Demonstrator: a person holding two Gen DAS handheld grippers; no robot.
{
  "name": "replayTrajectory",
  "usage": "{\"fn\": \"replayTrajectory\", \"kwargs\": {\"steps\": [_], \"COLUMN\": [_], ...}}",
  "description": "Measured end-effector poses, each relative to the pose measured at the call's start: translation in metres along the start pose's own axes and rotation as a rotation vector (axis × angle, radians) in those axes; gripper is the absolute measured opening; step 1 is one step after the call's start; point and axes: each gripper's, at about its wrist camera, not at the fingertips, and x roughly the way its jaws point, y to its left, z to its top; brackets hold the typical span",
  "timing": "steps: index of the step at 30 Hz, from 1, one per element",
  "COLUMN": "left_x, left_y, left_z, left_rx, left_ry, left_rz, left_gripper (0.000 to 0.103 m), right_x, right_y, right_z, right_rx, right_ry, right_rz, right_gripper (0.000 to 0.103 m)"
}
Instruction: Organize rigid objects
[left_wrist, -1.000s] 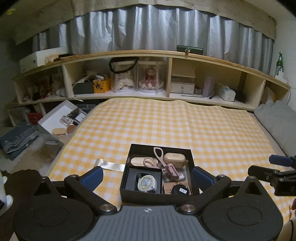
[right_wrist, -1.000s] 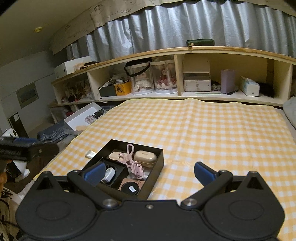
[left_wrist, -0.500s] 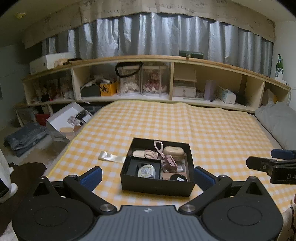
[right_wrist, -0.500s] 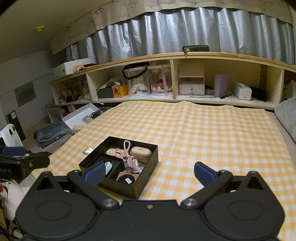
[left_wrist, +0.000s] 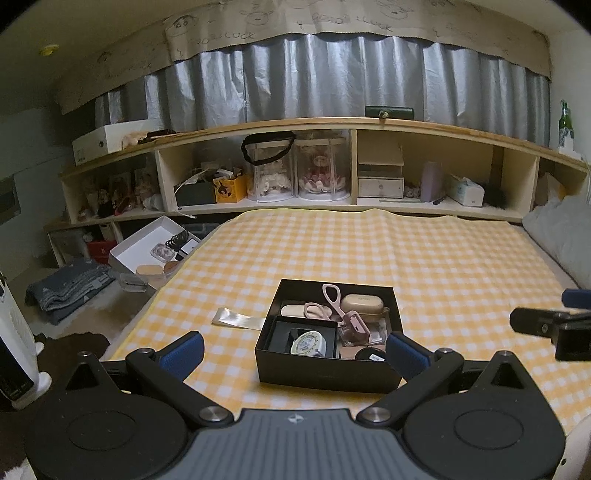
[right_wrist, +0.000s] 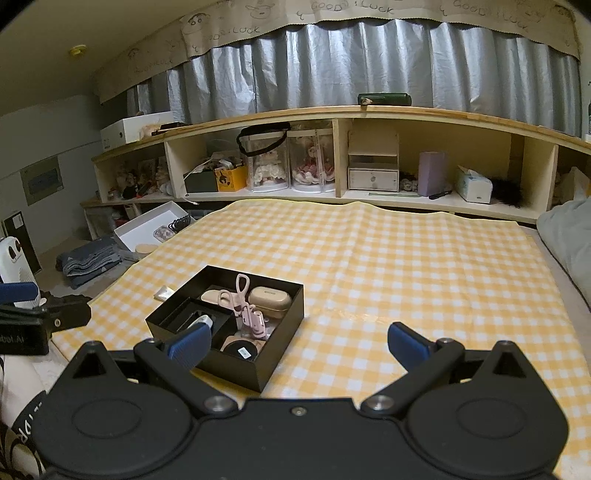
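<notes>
A black box (left_wrist: 325, 373) sits on the yellow checked cloth (left_wrist: 424, 258) and also shows in the right wrist view (right_wrist: 251, 365). Inside it lie a pink eyelash curler (left_wrist: 338, 306), a beige case (left_wrist: 364, 303), a small round clock (left_wrist: 307, 342), a black round tin (left_wrist: 370, 355) and a smaller black inner box (left_wrist: 280, 334). My left gripper (left_wrist: 293, 356) is open and empty, held back from the box's near wall. My right gripper (right_wrist: 297, 343) is open and empty, to the right of the box. A silver ribbon strip (left_wrist: 238, 319) lies left of the box.
A long wooden shelf (left_wrist: 332, 125) with doll cases, boxes and a tissue box runs behind the bed. A white open box (left_wrist: 147, 245) and folded jeans (left_wrist: 66, 291) lie on the floor at left. A grey pillow (left_wrist: 557, 236) lies at right.
Both grippers have drawn back and risen from the box, which now looks smaller and farther. Both stay open and empty.
</notes>
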Motion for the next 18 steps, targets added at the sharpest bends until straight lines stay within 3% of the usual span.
{"fn": "replayTrajectory", "kwargs": {"steps": [18], "left_x": [0.0000], "left_y": [0.0012], "left_z": [-0.0016], "left_rx": [0.000], "left_ry": [0.002], "left_rz": [0.006], "left_gripper": [0.103], "right_x": [-0.0012], "right_y": [-0.0011], "right_z": [-0.0014], "right_rx": [0.000], "right_ry": [0.002], "right_rz": [0.011], "right_gripper": [0.103]}}
